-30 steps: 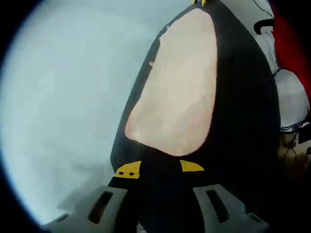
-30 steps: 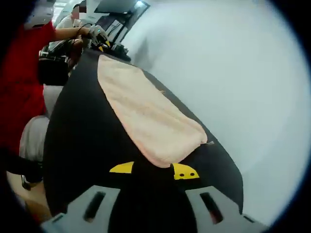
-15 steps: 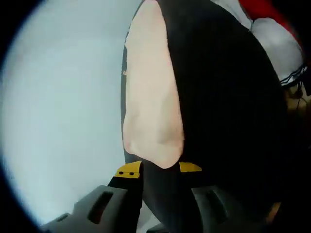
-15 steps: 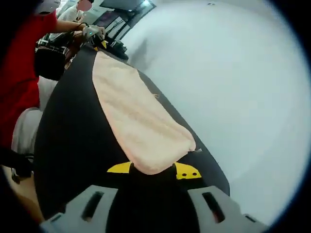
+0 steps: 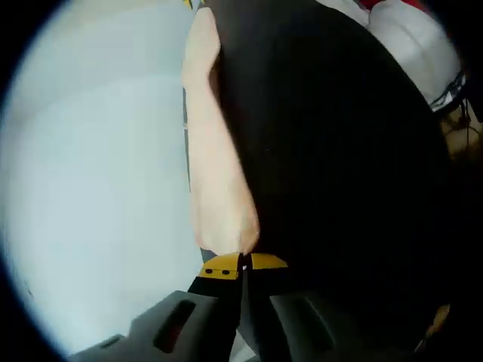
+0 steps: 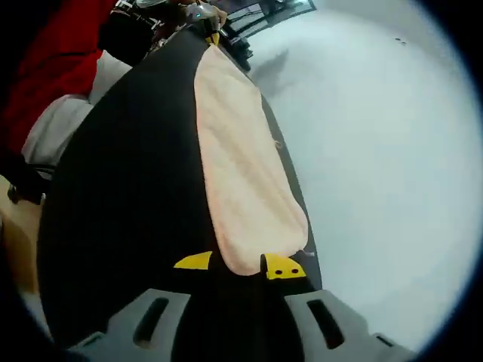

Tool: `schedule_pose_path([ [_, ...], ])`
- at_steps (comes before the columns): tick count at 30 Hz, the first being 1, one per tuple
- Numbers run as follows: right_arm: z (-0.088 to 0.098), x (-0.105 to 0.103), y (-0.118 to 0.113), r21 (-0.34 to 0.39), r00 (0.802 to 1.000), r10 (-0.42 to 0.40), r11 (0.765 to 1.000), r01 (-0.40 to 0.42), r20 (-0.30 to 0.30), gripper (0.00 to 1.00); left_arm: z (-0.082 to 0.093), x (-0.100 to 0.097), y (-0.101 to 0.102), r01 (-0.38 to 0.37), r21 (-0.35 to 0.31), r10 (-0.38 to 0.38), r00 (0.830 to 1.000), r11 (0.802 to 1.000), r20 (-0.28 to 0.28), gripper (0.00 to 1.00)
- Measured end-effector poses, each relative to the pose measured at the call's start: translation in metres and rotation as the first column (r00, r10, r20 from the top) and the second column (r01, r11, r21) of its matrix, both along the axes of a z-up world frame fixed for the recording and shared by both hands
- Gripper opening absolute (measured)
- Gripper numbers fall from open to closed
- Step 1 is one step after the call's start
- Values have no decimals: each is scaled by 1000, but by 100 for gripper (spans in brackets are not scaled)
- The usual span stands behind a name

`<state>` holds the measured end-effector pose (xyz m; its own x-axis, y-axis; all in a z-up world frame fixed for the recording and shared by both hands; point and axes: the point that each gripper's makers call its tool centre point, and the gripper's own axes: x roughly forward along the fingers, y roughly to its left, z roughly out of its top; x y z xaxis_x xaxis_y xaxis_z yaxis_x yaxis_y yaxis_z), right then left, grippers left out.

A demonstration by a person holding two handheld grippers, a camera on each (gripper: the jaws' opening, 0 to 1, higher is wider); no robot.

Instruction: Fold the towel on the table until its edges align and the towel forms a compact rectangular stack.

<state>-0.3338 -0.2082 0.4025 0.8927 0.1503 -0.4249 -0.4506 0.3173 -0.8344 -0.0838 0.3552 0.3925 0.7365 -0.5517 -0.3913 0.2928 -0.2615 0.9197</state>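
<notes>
A peach towel (image 5: 219, 173) lies in a long strip along the edge of a black table (image 5: 339, 188). In the left gripper view my left gripper (image 5: 240, 264) has its yellow-tipped jaws pressed together on the towel's near corner. In the right gripper view the towel (image 6: 241, 173) runs away from me on the table (image 6: 128, 211), and its near end sits between the spread jaws of my right gripper (image 6: 240, 264), which is open. The left gripper (image 6: 205, 16) shows small at the towel's far end.
Pale floor (image 6: 377, 151) drops away beside the table's edge, close to the towel. A person in red (image 6: 68, 45) and a white bundle (image 6: 64, 124) stand past the table's other side. Cables (image 5: 456, 90) hang at the right of the left gripper view.
My left gripper's jaws have gone from open to shut on the towel's corner. The right gripper has moved in so the towel's end lies between its jaws. Both views have rolled.
</notes>
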Motion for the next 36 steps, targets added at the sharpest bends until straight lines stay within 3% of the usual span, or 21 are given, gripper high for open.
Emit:
schedule_pose_path([
  [3, -14, 3, 8, -124, 999, 38, 992, -38, -7, 3, 1, 1, 0, -41, -49, 38, 997, 998, -69, 0],
  [5, -13, 9, 9, -241, 996, 72, 969, -56, 57, 0, 1, 1, 3, -64, -62, 58, 993, 996, -99, 0],
  [9, -9, 1, 4, -209, 997, 52, 977, -39, 53, 0, 4, 0, 8, -74, -57, 68, 993, 996, -101, 0],
  [11, -13, -12, 4, -123, 999, 20, 992, -24, -39, 0, 6, -1, 11, -67, -48, 62, 993, 997, -96, 0],
  [14, 5, -29, 14, -22, 998, 16, 1000, -18, -62, 0, 16, -2, 16, -75, -75, 67, 992, 994, -105, 0],
  [15, 11, -32, 15, -7, 998, 16, 1000, -16, -61, 0, 19, -4, 17, -76, -91, 66, 991, 993, -113, 0],
  [17, 34, -29, 15, 5, 999, 32, 999, -32, 40, 0, 22, -10, 18, -70, -110, 55, 989, 991, -138, 0],
  [18, 32, -28, 12, 30, 999, 9, 999, -10, 31, 0, 24, -9, 18, -69, -114, 54, 991, 991, -126, 0],
  [19, 24, -25, 5, 19, 1000, -16, 1000, 16, 11, 0, 23, -8, 19, -64, -103, 53, 993, 993, -109, 0],
  [20, 15, -20, -4, -37, 999, -33, 999, 33, 5, 0, 21, -8, 20, -65, -77, 57, 993, 995, -100, 0],
  [21, 6, -18, -10, -37, 998, -59, 998, 58, -17, 0, 17, -7, 20, -71, -75, 63, 992, 995, -108, 0],
  [23, -5, -14, -13, -17, 996, -69, 998, 68, -52, 14, 11, -10, 21, -83, -85, 70, 986, 993, -152, 0],
  [25, 0, -10, -12, -18, 998, -55, 998, 55, -24, 15, 12, -13, 25, -89, -71, 78, 986, 994, -148, 0],
  [26, -1, -7, -12, -23, 999, -44, 999, 43, -29, 14, 18, -13, 27, -97, -87, 83, 985, 992, -149, 0],
  [28, -6, 0, -8, -46, 999, -21, 999, 19, -48, 12, 25, -13, 26, -126, -164, 91, 975, 978, -204, 0],
  [33, -17, 24, 1, -62, 997, 13, 998, -18, -80, 1, 27, -8, 19, -113, -155, 84, 980, 981, -183, 0],
  [34, -14, 29, 3, -92, 998, 38, 995, -43, -49, 1, 24, -8, 18, -105, -150, 77, 981, 983, -179, 0],
  [36, -14, 26, 3, -120, 996, 39, 992, -48, -76, 0, 18, -9, 17, -103, -141, 77, 981, 985, -178, 0],
])
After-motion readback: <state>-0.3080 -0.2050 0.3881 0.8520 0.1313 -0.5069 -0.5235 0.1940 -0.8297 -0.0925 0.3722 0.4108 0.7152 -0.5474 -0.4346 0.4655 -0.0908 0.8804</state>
